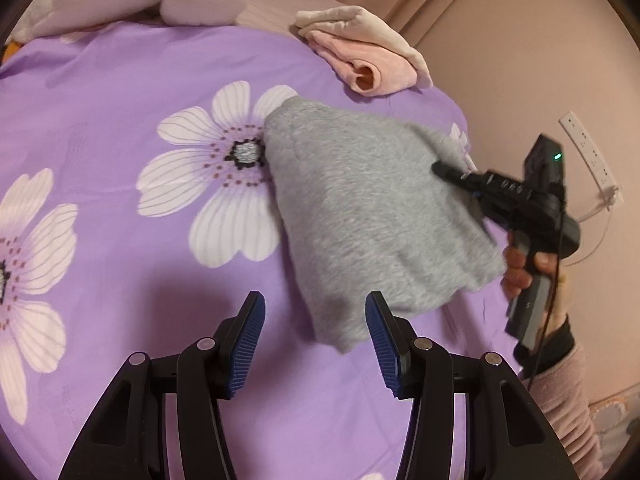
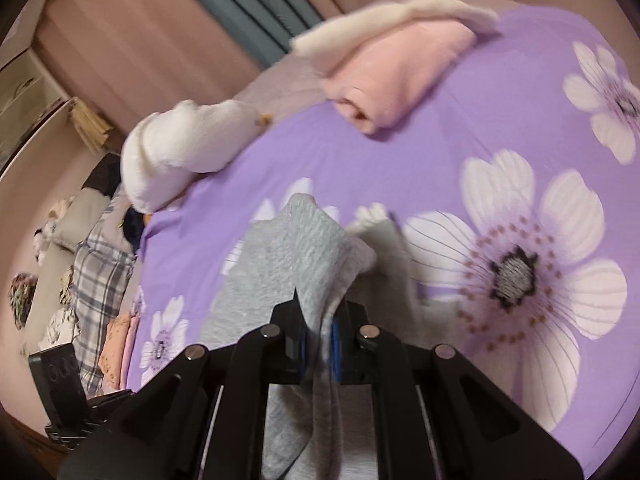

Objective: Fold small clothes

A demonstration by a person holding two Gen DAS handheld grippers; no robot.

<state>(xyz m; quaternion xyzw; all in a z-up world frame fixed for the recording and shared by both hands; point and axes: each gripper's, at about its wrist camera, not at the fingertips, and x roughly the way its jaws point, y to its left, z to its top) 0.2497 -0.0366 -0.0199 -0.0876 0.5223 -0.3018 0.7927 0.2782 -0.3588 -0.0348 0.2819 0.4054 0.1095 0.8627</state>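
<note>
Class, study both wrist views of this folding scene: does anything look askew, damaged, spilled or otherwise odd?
Nothing is spilled or damaged. The grey garment lies skewed and rumpled on the purple floral sheet, one edge pinched in the shut right gripper; that fits mid-fold. The left gripper is open, holding nothing. The pink folded clothes sit tidy.

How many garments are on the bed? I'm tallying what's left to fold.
3 clear: the gray garment mid-bed, held by the right gripper; the pink folded garment at the far edge; the white fleece garment near the bed's edge. Others may lie out of view.
</note>
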